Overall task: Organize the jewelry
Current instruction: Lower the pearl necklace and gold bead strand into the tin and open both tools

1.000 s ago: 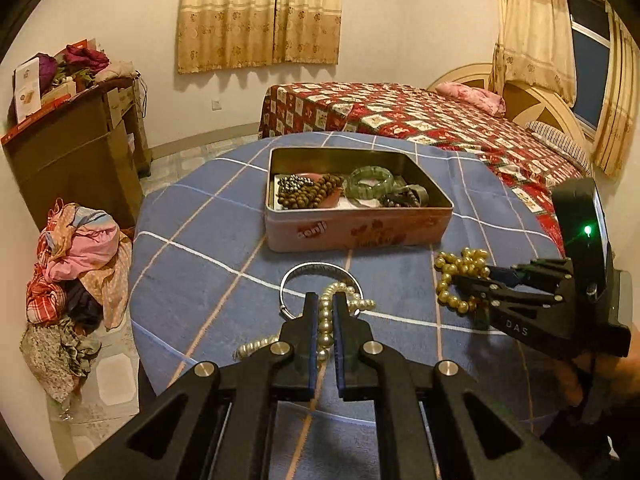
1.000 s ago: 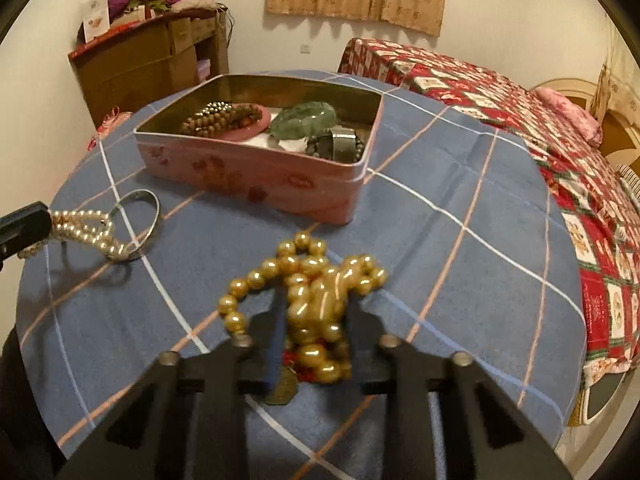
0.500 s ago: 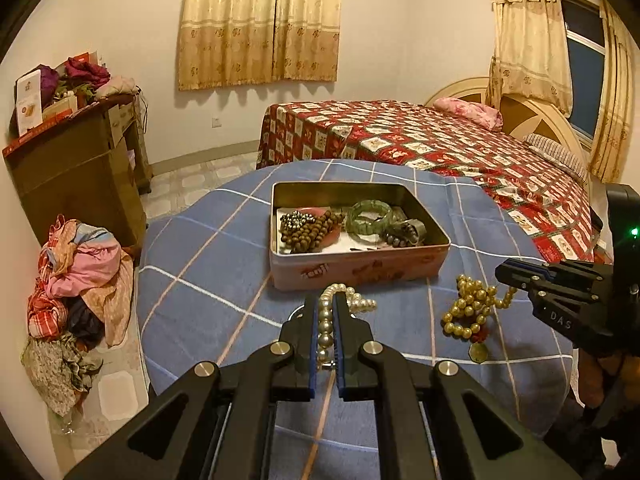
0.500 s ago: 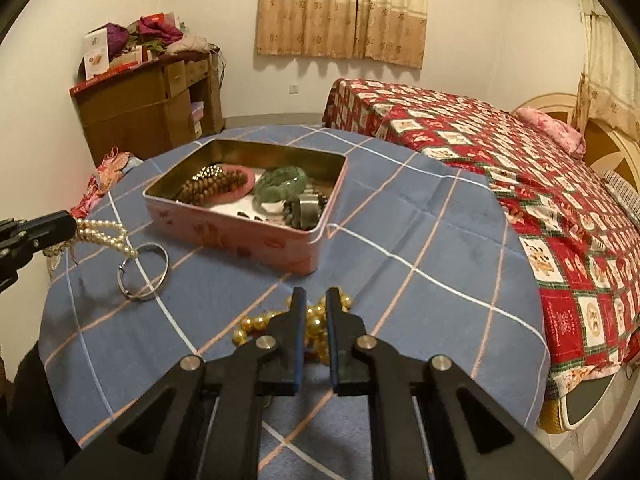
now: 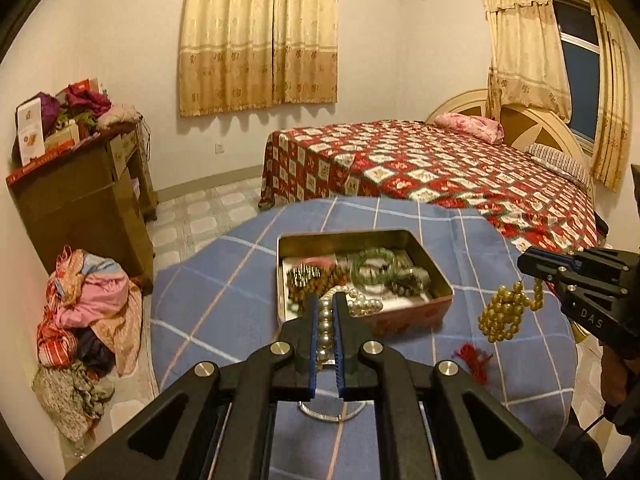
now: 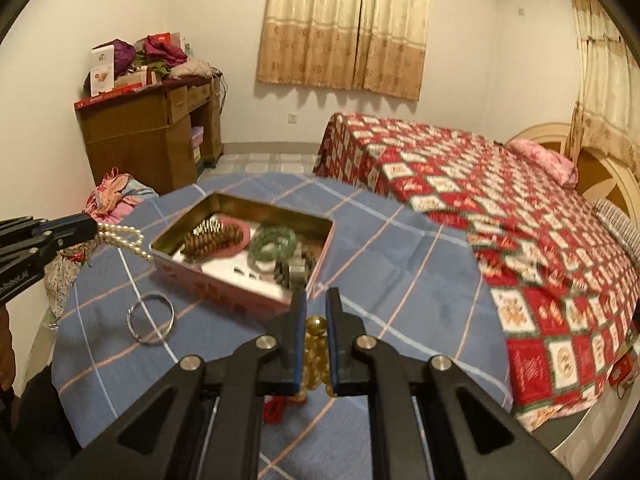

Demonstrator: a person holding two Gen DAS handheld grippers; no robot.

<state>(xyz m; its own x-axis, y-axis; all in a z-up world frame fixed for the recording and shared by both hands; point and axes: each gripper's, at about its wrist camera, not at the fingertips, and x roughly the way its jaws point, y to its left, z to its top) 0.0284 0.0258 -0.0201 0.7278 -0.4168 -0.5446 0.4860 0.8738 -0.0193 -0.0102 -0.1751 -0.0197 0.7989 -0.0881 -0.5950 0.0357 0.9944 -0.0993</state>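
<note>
Both tongs were angled downward above the surface [image 5: 224, 312]: the left tongs [image 5: 325, 300] pinched a pearl strand [image 5: 325, 330], the right tongs [image 6: 316, 300], just closed, pinched dangling gold beads [image 5: 502, 314] beside the tin [image 5: 408, 316].

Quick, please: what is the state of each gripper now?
Left gripper: shut on the white pearl strand.
Right gripper: shut on the gold bead strand, lifted off the table.
</note>
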